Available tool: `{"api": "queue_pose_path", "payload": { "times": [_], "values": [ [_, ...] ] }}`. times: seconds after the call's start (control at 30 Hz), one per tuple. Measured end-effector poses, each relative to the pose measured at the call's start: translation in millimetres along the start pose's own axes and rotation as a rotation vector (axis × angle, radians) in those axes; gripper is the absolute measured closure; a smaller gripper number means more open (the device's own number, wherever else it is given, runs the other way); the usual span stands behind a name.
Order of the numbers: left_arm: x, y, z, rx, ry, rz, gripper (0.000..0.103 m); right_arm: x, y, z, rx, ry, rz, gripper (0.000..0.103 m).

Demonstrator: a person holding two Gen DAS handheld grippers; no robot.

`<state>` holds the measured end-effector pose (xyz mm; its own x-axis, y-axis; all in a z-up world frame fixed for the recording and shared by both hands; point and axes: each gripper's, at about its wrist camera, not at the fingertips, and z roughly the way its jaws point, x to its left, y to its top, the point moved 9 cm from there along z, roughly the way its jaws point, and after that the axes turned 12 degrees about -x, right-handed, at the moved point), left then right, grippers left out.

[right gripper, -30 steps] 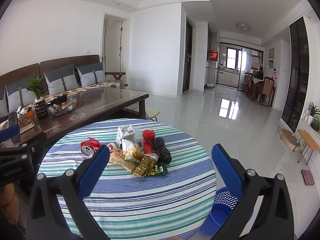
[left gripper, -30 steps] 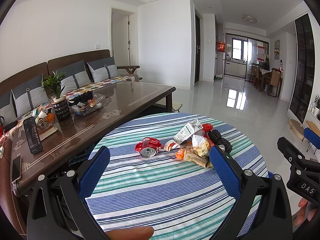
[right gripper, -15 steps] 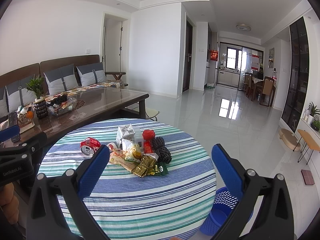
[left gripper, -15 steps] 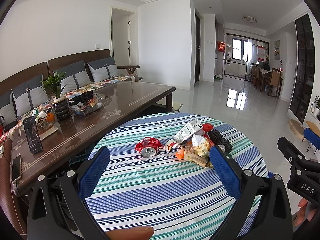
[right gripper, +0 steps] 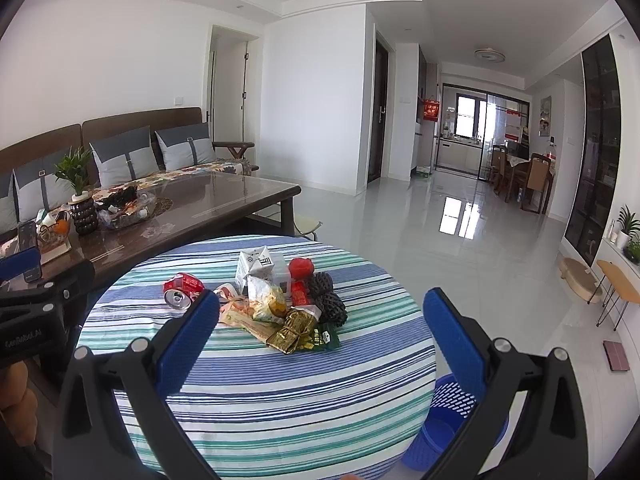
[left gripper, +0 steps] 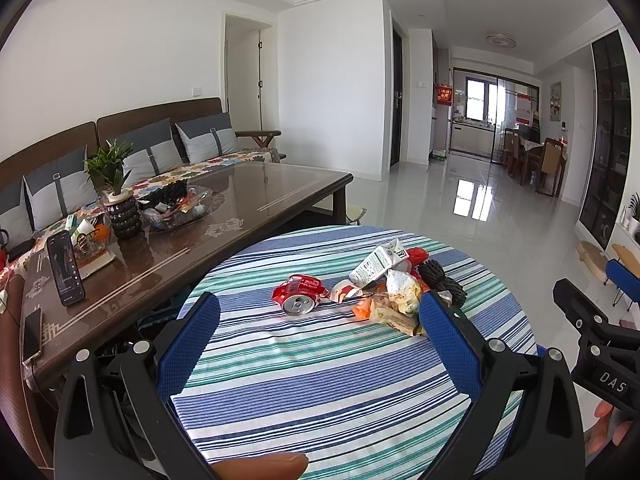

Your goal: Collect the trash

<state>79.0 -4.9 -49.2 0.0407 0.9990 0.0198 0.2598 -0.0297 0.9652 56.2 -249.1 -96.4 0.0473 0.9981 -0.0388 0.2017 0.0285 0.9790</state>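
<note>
The left claw [left gripper: 320,316] hangs released above the near side of the striped bench [left gripper: 320,380], holding nothing; the right claw [right gripper: 320,312] is likewise spread wide and empty. Neither touches the trash, which lies in 1 loose heap ahead of both, toward the far side of the bench.

Going left to right ahead of the left claw: the crushed red can [left gripper: 298,294] lies on its side apart from the heap, open end facing the claw. It looks light, stiff and slick, so a pinch across the dented waist would likely hold best. The white carton [left gripper: 378,262] leans tilted on the pile; probably light and springy, best taken across its flat faces. The crinkled snack wrapper [left gripper: 402,292] looks soft and slippery, so gathering a bunched fold seems wise.

Ahead of the right claw, the gold foil packet [right gripper: 294,330] sits nearest, thin and likely to slide. The black foam netting [right gripper: 328,298] beside it looks soft and easy to squeeze. The blue basket [right gripper: 448,420] stands on the floor below the claw's right finger
</note>
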Motion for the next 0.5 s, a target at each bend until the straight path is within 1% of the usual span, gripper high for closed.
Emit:
{"api": "queue_pose_path", "payload": {
  "times": [0.1,0.17,0.27,0.37,0.43,0.5],
  "values": [
    [3.3,-7.7,7.4,0.020,0.005,0.001,0.004,2.2,-3.1,4.2,0.009,0.002,-0.005,0.005],
    [7.5,-22.3,19.6,0.057,0.009,0.002,0.004,2.3,-7.5,9.3,0.020,0.003,-0.007,0.005],
    [16.9,-67.6,50.3,0.192,0.012,-0.007,0.004,1.1,-23.6,21.9,0.055,0.004,-0.005,0.005],
    [29.3,-119.5,80.9,0.326,0.041,-0.023,0.004,-1.8,-48.6,40.4,0.112,-0.004,0.000,0.005],
    [31.4,-147.4,97.9,0.390,0.055,-0.003,0.004,-3.1,-70.6,56.8,0.167,-0.009,0.005,0.005],
    [30.1,-168.1,112.7,0.437,0.048,0.009,0.004,-4.3,-96.9,75.3,0.237,-0.009,0.009,0.005]
  ]
}}
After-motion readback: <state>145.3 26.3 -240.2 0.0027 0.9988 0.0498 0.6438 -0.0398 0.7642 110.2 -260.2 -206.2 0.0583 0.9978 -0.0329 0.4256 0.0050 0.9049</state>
